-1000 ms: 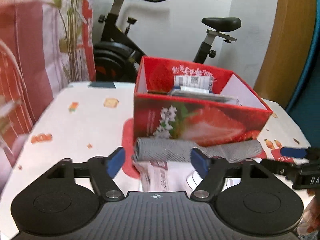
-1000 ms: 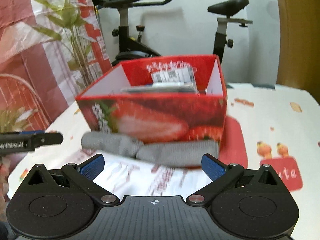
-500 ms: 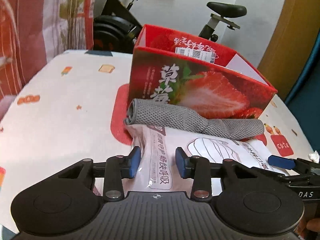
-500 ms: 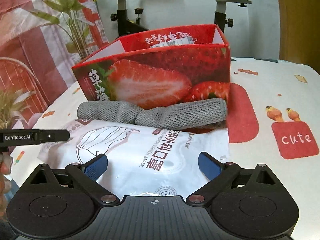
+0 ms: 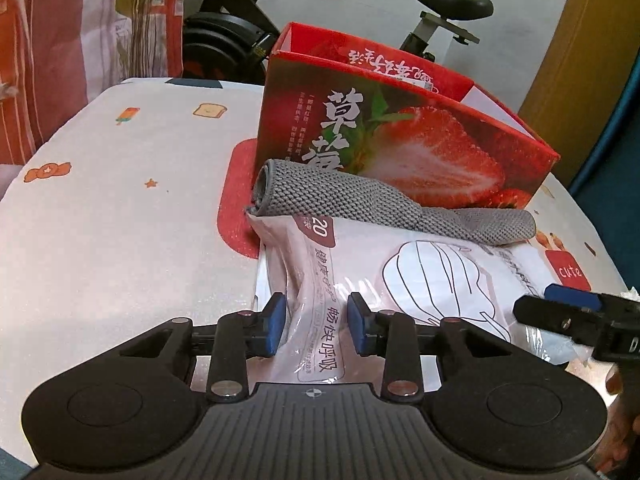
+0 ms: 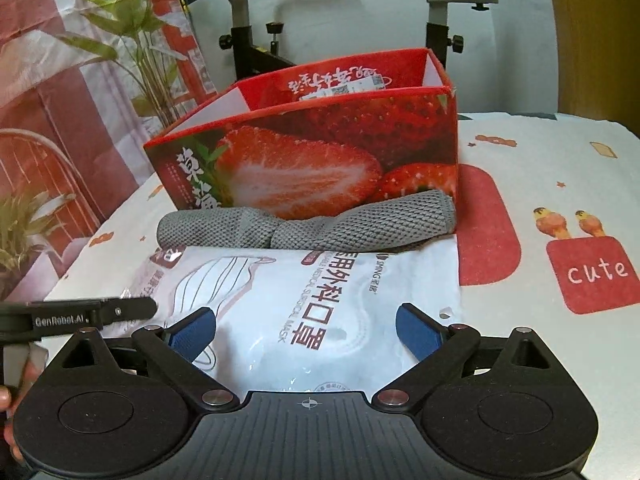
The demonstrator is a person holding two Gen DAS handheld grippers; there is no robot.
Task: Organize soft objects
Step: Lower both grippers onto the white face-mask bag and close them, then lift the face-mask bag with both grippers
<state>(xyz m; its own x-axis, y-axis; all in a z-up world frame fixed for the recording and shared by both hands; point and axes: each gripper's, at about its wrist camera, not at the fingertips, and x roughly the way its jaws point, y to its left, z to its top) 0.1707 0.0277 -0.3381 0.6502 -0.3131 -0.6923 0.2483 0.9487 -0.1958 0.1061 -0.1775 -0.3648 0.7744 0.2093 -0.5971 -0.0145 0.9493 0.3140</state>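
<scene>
A white plastic pack of face masks [image 5: 400,276] [image 6: 320,304] lies on the table in front of a red strawberry box [image 5: 420,136] [image 6: 320,160]. A rolled grey knit cloth [image 5: 360,204] [image 6: 308,226] lies between pack and box, against the box front. My left gripper [image 5: 316,326] is shut on the pack's left end, bunching the plastic between its blue pads. My right gripper [image 6: 306,334] is open, its fingers spread over the pack's near edge. The box holds flat packets, mostly hidden.
The table [image 5: 120,208] has a white cloth with cartoon prints and red patches. An exercise bike [image 6: 248,40] and a plant [image 6: 132,40] stand behind the table. A wooden panel [image 5: 580,40] is at the right.
Both grippers came down and forward to the mask pack. My left gripper narrowed from wide open and closed onto the pack's left end. My right gripper stayed open.
</scene>
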